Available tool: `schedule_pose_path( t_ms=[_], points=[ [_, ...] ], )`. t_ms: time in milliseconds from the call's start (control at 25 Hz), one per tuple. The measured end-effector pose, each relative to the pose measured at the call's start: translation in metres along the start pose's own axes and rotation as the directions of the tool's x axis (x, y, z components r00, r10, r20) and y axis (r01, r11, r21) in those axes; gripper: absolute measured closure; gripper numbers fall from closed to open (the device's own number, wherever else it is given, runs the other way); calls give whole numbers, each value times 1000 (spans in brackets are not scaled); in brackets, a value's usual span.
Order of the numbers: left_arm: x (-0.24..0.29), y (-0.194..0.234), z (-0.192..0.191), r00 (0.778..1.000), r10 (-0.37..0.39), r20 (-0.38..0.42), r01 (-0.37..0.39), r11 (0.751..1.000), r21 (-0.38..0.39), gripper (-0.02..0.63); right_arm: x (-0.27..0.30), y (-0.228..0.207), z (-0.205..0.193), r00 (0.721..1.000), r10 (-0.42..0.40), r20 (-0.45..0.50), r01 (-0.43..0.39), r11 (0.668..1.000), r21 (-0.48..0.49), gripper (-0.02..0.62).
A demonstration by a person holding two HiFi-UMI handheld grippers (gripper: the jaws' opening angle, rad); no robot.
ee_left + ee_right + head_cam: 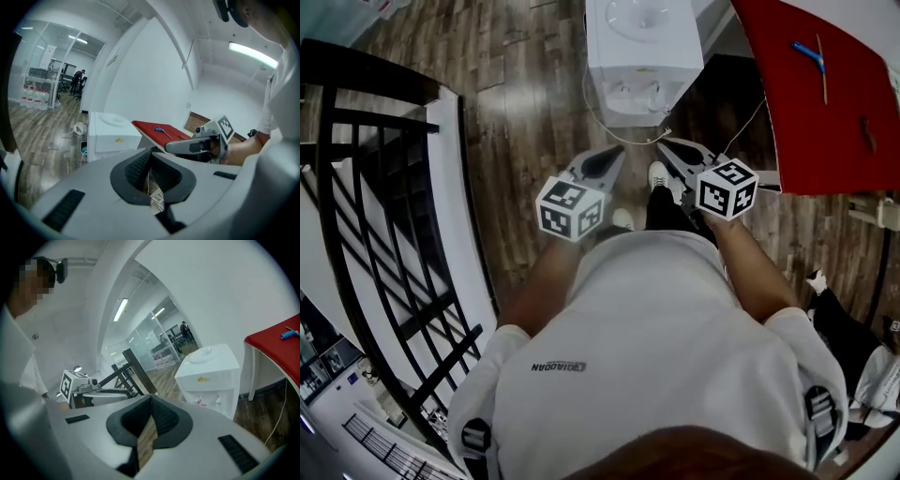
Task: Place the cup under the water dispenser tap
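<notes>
while we stand on the wooden floor (pixel 525 122), we hold the left hand-held gripper (pixel 617 153) and the right hand-held gripper (pixel 666 143) side by side in front of us, both pointing at the water dispenser (pixel 642 47). each gripper view shows its own jaws closed together at the tips, with nothing held between them; only floor shows through the gap lower down. the white water dispenser stands on the floor just ahead of our shoes (pixel 658 175), its two taps (pixel 213 401) facing us. a white cable (pixel 592 111) runs along the floor near its base. a red table (pixel 825 103) stands to the right with a small blue thing (pixel 808 53) on top, and a black railing (pixel 384 234) runs along our left. we cannot tell where the cup is.
</notes>
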State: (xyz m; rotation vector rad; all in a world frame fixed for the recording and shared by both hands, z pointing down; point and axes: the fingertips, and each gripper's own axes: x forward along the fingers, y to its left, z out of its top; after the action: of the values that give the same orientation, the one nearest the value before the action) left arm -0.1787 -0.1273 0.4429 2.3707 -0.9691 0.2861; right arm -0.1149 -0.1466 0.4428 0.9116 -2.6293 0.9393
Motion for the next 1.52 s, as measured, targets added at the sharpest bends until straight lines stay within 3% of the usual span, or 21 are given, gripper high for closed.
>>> schedule_pose_path(
  t_ms=[240,440,920,1520],
  points=[
    [-36,-25,22,998,-20,53,19,1000,14,611,-38,48,8,995,41,86,-40,999,-9,574],
    [-53,-38,27,997,-44,62,43,999,29,611,-62,60,15,992,-8,128,14,999,-44,574],
    [-46,-69,28,996,-59,62,55,996,67,611,-106,41,18,979,-87,182,97,994,-47,574],
    [-1,-142,40,987,27,155,-29,1000,10,611,-181,15,31,987,16,160,6,991,-131,574]
  ],
)
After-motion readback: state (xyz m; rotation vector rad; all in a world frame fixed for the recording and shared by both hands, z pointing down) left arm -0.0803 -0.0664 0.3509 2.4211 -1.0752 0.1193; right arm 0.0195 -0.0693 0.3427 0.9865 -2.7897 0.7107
